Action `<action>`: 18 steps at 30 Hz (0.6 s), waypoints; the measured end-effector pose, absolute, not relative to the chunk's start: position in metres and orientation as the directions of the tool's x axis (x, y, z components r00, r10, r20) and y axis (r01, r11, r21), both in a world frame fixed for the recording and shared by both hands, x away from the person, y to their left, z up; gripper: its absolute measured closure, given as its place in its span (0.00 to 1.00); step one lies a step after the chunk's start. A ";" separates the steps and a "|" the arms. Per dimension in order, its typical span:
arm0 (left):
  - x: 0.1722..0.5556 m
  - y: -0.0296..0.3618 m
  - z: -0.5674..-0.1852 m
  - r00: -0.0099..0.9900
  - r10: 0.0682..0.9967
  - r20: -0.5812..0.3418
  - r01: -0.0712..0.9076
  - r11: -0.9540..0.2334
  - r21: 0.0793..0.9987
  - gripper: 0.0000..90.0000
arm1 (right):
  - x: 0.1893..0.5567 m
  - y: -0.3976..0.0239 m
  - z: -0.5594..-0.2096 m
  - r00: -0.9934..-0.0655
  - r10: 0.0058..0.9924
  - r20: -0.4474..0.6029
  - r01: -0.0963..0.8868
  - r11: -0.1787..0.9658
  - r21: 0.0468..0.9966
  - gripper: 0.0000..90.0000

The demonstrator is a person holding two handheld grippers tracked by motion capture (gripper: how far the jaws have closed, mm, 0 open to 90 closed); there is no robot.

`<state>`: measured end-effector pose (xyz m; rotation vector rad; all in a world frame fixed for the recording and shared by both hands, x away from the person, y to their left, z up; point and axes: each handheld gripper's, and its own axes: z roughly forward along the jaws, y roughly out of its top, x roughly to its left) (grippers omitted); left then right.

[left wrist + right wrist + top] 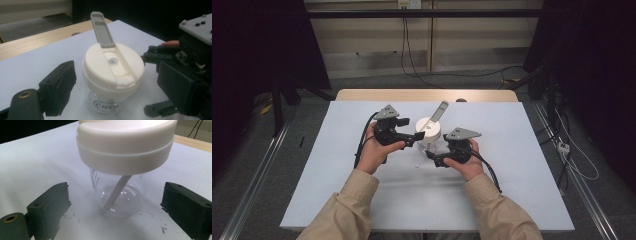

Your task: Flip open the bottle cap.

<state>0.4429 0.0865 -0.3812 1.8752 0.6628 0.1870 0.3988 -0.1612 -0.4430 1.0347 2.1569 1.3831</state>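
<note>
A person in tan sleeves (354, 200) sits at the near edge of a white-covered table (337, 200), a black two-jaw gripper in each hand. The right gripper (432, 156) sits nearest, just right of centre; the left gripper (411, 140) lies a little farther and to the left. Between them stands a small clear glass jar (430, 145) with a wide cream plastic lid (428, 128).

In the right gripper view, the jaws stand spread wide on either side of the jar's rounded glass body (120, 197), not touching it. This view shows what the others hide: a thin white straw-like stick (116, 192) slanting down inside the glass to its bottom, and small dark specks on the table around it.

In the left gripper view, the jaws are likewise spread apart, level with the lid (112, 70) and clear of it. Here the lid's top is visible: a grey flip tab (102, 30) stands raised, uncovering a recessed channel. Printed lettering shows on the glass below, and the right gripper (160, 82) sits just beyond the jar.

Farther off, the high view shows the table's bare wooden far edge (387, 95), then the floor with trailing cables (452, 75).
</note>
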 end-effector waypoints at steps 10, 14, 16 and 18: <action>0.424 0.117 -0.402 0.818 0.547 -0.178 0.370 -0.264 0.891 0.14 | 0.384 -0.173 -0.441 -0.656 0.751 0.069 0.378 0.249 0.892 0.08; 0.417 0.132 -0.409 0.808 0.562 -0.175 0.373 -0.259 0.891 0.13 | 0.378 -0.177 -0.441 -0.658 0.749 0.070 0.377 0.248 0.893 0.08; 0.414 0.140 -0.413 0.803 0.567 -0.182 0.384 -0.260 0.886 0.13 | 0.374 -0.180 -0.441 -0.659 0.749 0.068 0.375 0.249 0.893 0.08; 0.411 0.146 -0.418 0.796 0.575 -0.190 0.402 -0.267 0.876 0.13 | 0.371 -0.183 -0.441 -0.659 0.749 0.065 0.373 0.250 0.894 0.08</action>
